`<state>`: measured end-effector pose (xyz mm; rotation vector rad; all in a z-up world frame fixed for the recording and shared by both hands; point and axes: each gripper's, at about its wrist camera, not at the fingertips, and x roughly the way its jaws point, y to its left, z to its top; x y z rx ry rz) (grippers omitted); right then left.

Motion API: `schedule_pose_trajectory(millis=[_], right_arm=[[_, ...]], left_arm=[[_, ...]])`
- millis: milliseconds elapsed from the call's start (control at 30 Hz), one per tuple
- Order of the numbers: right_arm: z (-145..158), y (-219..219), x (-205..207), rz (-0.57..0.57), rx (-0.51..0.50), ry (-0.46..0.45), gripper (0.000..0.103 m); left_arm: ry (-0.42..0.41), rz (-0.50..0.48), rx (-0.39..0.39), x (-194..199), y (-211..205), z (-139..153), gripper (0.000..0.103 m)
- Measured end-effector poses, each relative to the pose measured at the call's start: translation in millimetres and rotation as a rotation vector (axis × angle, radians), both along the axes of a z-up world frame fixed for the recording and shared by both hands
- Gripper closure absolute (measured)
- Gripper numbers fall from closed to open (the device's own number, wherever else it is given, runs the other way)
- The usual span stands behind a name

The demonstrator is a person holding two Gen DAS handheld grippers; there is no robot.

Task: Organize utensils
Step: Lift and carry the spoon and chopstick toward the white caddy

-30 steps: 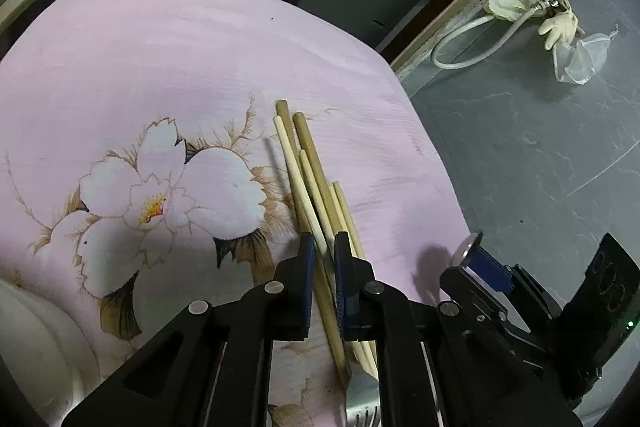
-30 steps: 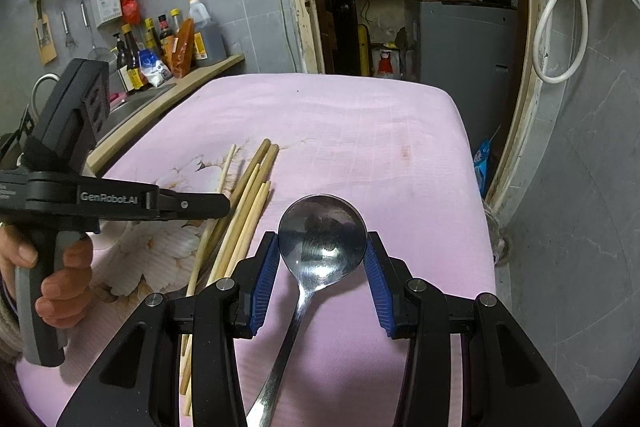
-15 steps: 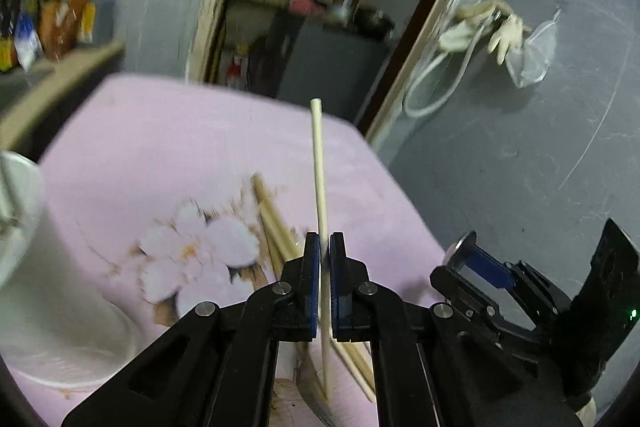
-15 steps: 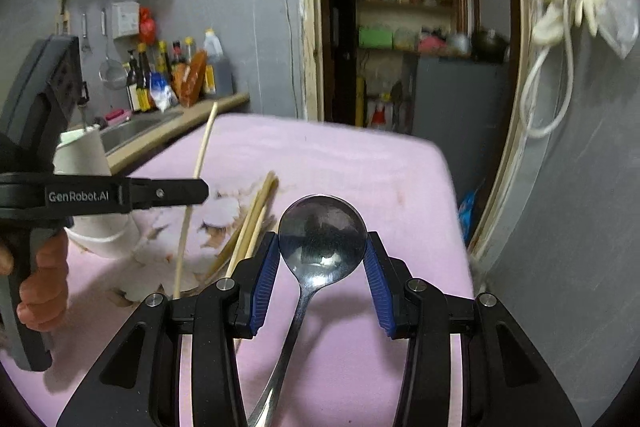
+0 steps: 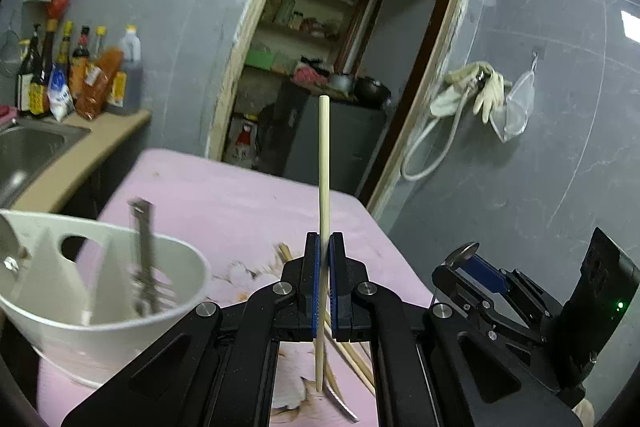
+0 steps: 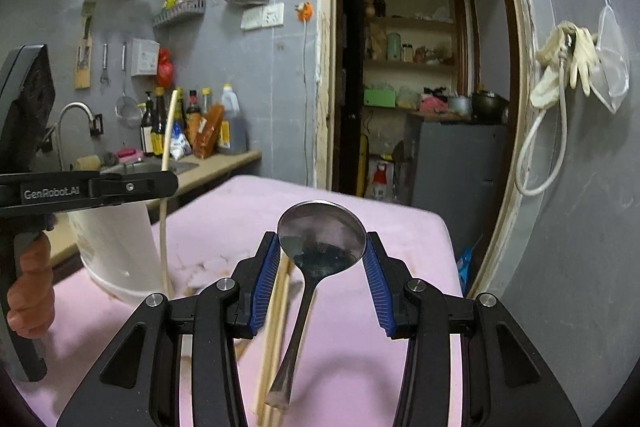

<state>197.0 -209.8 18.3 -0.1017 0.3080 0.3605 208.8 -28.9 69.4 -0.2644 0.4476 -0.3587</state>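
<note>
Wooden chopstick (image 5: 323, 163) clamped in left gripper (image 5: 325, 279), spoon (image 6: 321, 239) pinched in right gripper (image 6: 320, 267); transfer underway, next needs aiming into holder (image 5: 120, 343).

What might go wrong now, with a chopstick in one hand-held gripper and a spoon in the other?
The left hand-held gripper pinches one thin chopstick near its lower part, so it could pivot or slip. The right hand-held gripper clamps the spoon by its rounded bowl, which may squirt out. The white holder could tip if bumped.
</note>
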Motion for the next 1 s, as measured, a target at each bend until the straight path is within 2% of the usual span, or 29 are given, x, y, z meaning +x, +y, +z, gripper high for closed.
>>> schedule_pose_trajectory(millis=[267, 467, 633, 800, 1000], right_arm=[[33.0, 31.9, -5.3, 0.061, -0.006, -0.067, 0.063], [71.8, 65.9, -8.0, 0.157, 0.042, -0.144, 0.063], [100.4, 110.7, -5.2, 0.245, 0.085, -0.221, 0.063], [100.7, 153.8, 3.4, 0.291, 0.098, -0.245, 0.063], [75.9, 181.0, 14.6, 0.287, 0.083, -0.232, 0.063]], left_arm=[[-0.092, 0.065, -0.011, -15.9, 38.7, 39.7, 0.101], [-0.171, 0.177, -0.018, -31.8, 93.9, 73.3, 0.101], [-0.226, 0.299, 0.002, -46.6, 137.8, 89.3, 0.101], [-0.251, 0.423, 0.012, -48.7, 172.7, 86.2, 0.101], [-0.213, 0.499, 0.031, -34.2, 186.9, 56.5, 0.101]])
